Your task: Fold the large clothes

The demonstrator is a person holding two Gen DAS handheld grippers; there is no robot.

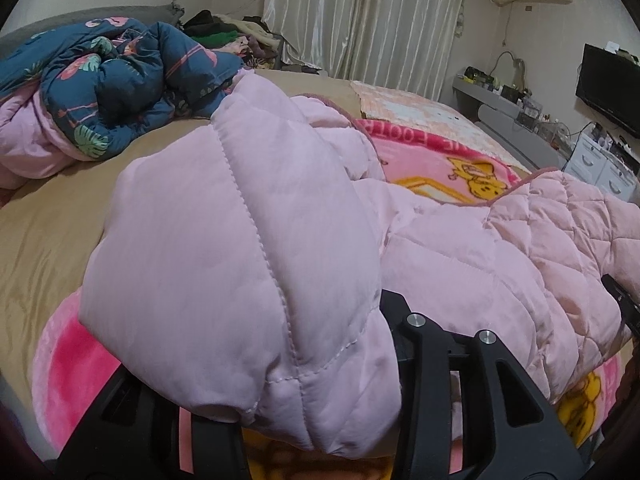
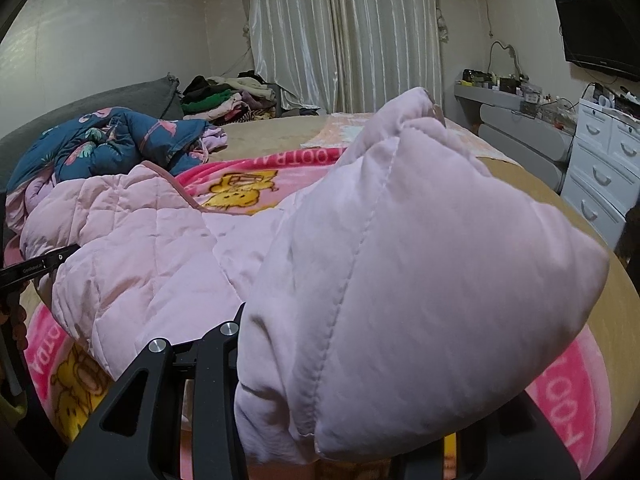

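Observation:
A pale pink padded jacket lies across a pink cartoon blanket on the bed. My left gripper is shut on one bunched part of it, and the fabric drapes over the fingertips and hides them. In the right wrist view my right gripper is shut on another puffed fold of the same jacket, raised off the blanket. The quilted lining stretches between the two grips. Each gripper's black tip shows at the edge of the other's view.
A blue floral quilt is heaped at the bed's far left. A pile of clothes sits behind it by the curtain. Tan bedsheet surrounds the blanket. White drawers, a cluttered shelf and a TV line the right wall.

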